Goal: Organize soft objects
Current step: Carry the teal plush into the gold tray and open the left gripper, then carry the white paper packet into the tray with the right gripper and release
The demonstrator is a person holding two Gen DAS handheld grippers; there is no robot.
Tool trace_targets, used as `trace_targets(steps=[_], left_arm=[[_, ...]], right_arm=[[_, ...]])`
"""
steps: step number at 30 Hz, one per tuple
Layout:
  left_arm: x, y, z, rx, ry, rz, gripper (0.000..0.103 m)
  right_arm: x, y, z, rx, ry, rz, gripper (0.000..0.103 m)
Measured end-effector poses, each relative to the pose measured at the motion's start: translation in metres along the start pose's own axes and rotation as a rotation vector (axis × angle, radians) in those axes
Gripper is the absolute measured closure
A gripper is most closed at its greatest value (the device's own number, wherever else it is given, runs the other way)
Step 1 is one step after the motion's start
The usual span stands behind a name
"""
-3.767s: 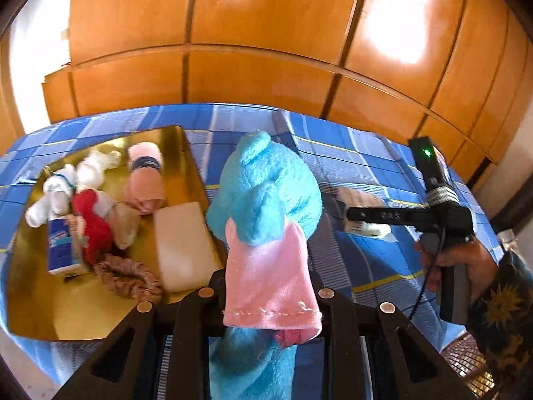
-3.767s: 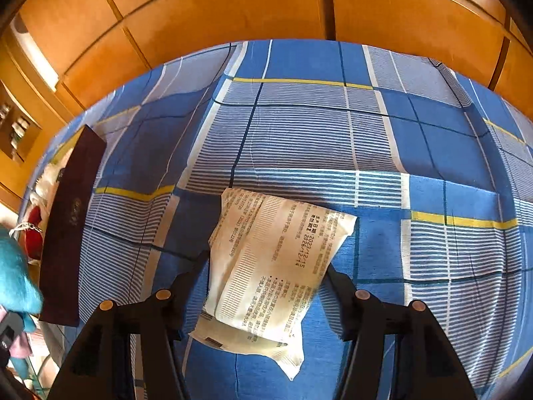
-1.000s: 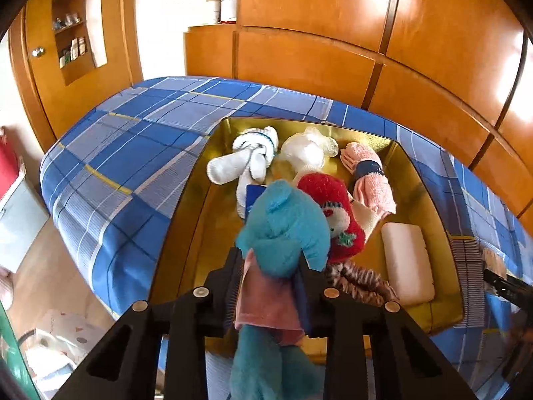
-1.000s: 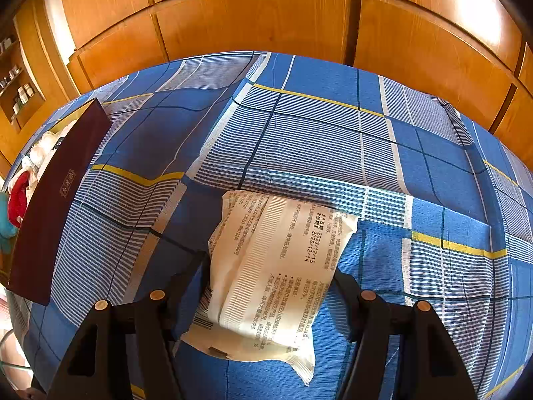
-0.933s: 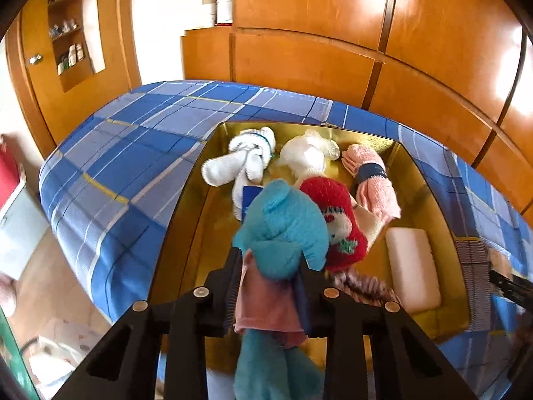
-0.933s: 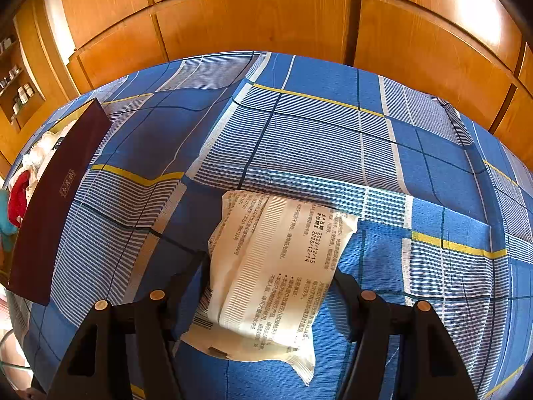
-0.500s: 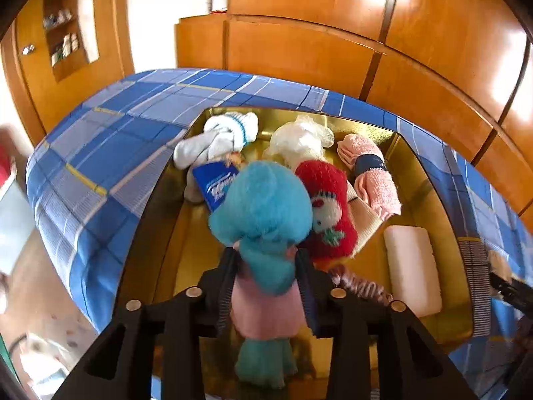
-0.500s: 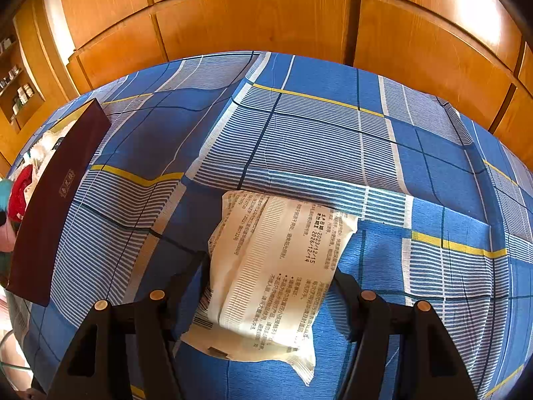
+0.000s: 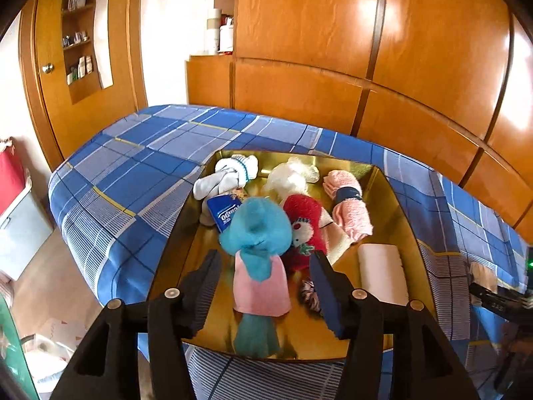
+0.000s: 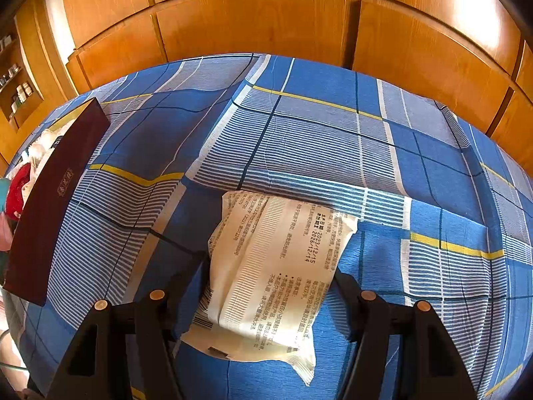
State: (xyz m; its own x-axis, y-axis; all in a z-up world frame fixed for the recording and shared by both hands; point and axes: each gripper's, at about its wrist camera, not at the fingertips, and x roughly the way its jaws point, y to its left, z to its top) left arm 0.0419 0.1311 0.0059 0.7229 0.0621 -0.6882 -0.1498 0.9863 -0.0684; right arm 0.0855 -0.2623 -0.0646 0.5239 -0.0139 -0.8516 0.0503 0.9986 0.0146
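Our left gripper [image 9: 265, 276] has just been opening, its jaws now clear of the teal plush toy [image 9: 258, 256] lying in the gold tray [image 9: 404, 213] — crowded by the red doll [image 9: 304, 230], tissue packet [image 9: 224, 212] and scrunchie [image 9: 308, 295]. Our right gripper [image 10: 266, 280] straddles the white wipes pack [image 10: 269, 276] on the plaid bedspread [image 10: 316, 133] — we cannot tell whether it grips.

My right gripper [image 10: 268, 278] sits over a white printed packet [image 10: 269, 276] lying on the blue plaid bedcover [image 10: 299, 140], one finger at each side of it; whether the pads press it I cannot tell. A dark maroon box [image 10: 55, 200] stands at the left, wooden panels [image 10: 253, 16] behind.
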Motion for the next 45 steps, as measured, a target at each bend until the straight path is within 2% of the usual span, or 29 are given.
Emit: trace_targets(steps=[11, 27, 33, 39, 45], left_arm=[[-0.008, -0.004, -0.009, 0.010, 0.009, 0.008, 0.045], [-0.013, 0.014, -0.014, -0.028, 0.015, 0.010, 0.043], [-0.014, 0.023, -0.016, -0.041, 0.019, 0.015, 0.043], [-0.013, 0.028, -0.016, -0.060, 0.018, 0.015, 0.043], [-0.012, 0.039, -0.014, -0.091, 0.012, 0.025, 0.043]], right_arm=[[-0.001, 0.003, 0.000, 0.002, 0.000, -0.027, 0.038], [-0.001, 0.006, 0.003, 0.020, 0.014, -0.057, 0.039], [-0.005, 0.009, 0.006, 0.035, 0.020, -0.051, 0.043], [-0.018, 0.025, 0.010, 0.024, -0.012, -0.025, 0.044], [-0.047, 0.064, 0.026, -0.054, -0.074, 0.098, 0.044]])
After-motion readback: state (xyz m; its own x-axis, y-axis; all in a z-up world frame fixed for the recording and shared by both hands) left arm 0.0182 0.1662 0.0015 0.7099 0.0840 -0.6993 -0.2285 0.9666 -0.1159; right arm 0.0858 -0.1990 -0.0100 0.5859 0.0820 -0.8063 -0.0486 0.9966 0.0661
